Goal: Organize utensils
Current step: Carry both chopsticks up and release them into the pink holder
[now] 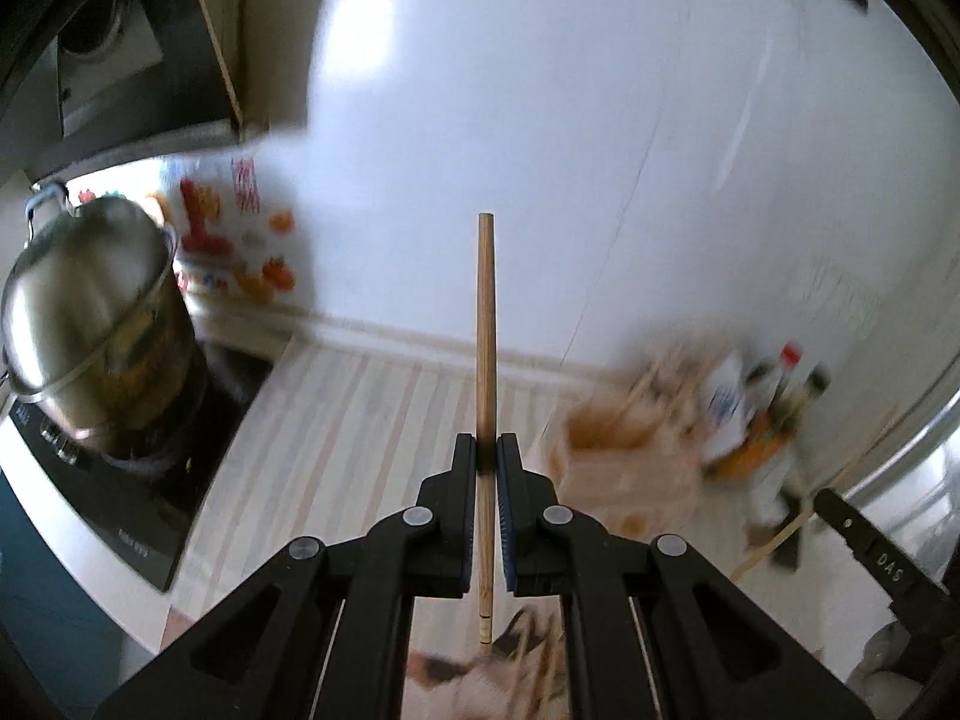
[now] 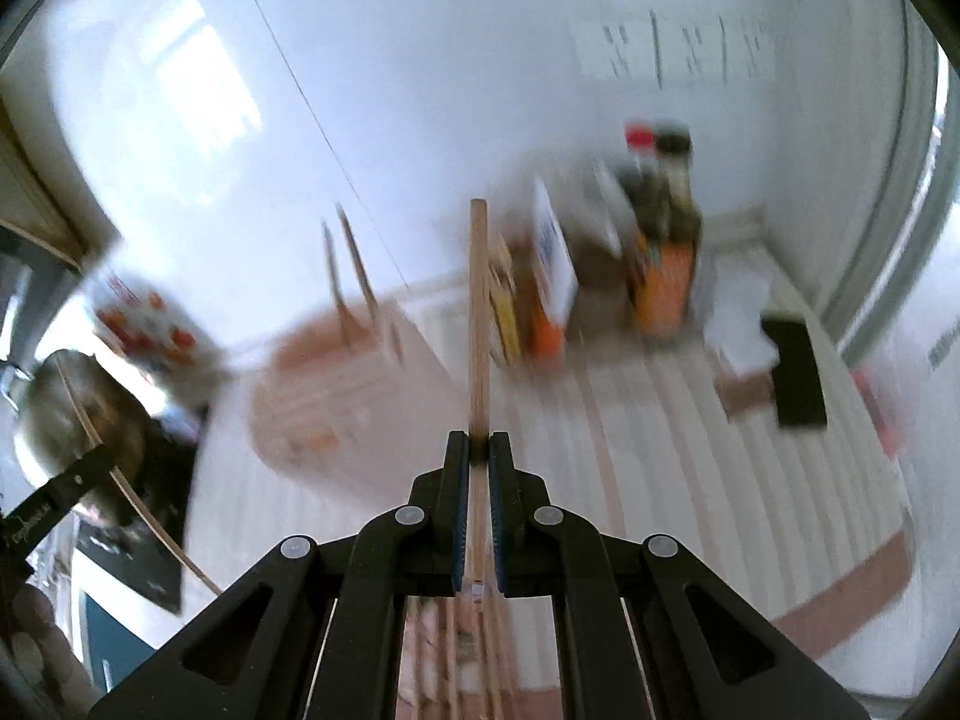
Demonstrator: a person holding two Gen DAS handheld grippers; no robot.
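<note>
The left gripper is clenched on a wooden chopstick, its jaws pressed against the shaft on both sides. The stick stands upright between them, its squared top well above the fingertips and its lower end hanging below the jaws. Under that end, at the bottom of the left wrist view, a blurred bundle of more chopsticks lies on the table, which has a pale striped covering.

The right gripper is likewise clamped on a second chopstick, held upright with its top clear of the jaws. Below it, further chopsticks show faintly between the gripper's arms.

Farther out, a pale wooden holder stands on the table with two chopsticks leaning out of its top. In the left wrist view the same holder sits to the right of the held stick, and the right gripper appears at the frame's right edge with its stick slanting across.

Behind the holder, against the white wall, stands a cluster of bottles and cartons, too smeared to identify singly. A dark flat object lies on the table to their right.

To the left, a steel pot with a lid sits on a black cooktop, and beyond it a patterned bag rests near the wall.
</note>
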